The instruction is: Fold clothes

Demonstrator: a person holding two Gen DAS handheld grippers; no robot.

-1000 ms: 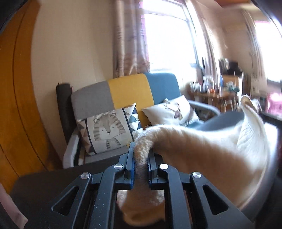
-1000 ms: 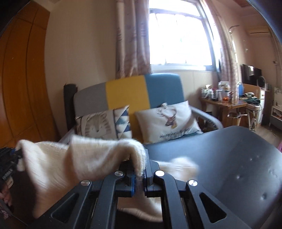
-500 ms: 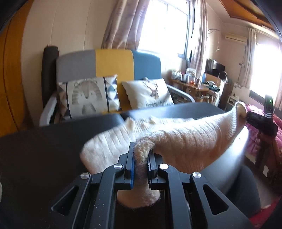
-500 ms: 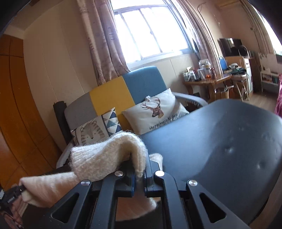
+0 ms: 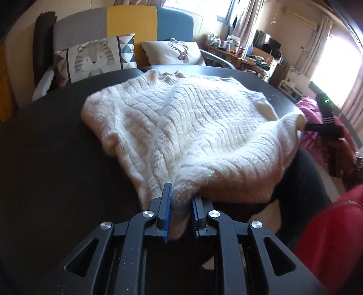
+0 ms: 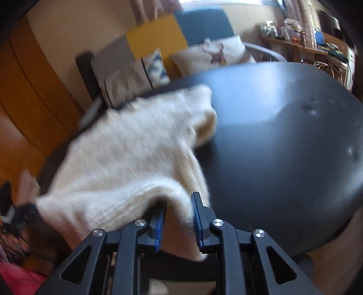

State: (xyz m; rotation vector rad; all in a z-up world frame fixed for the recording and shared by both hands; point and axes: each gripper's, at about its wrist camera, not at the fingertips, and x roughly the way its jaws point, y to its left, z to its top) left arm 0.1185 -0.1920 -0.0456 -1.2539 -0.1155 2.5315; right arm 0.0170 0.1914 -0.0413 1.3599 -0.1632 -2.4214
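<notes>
Left gripper (image 5: 180, 210) jaws just opening, cream sweater (image 5: 181, 122) hem loose between pads. Right gripper (image 6: 178, 221) likewise just opening, hem slack between. Sweater spread toward twelve o'clock on black table (image 5: 45, 163).

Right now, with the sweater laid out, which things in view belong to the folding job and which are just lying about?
Belongs to the job:
- white knit sweater, spread on the dark table
- left gripper and right gripper, jaws just opening, sweater hem between each pair

Just lying about:
- tiger cushion
- deer cushion
- sofa
- cluttered side table
</notes>
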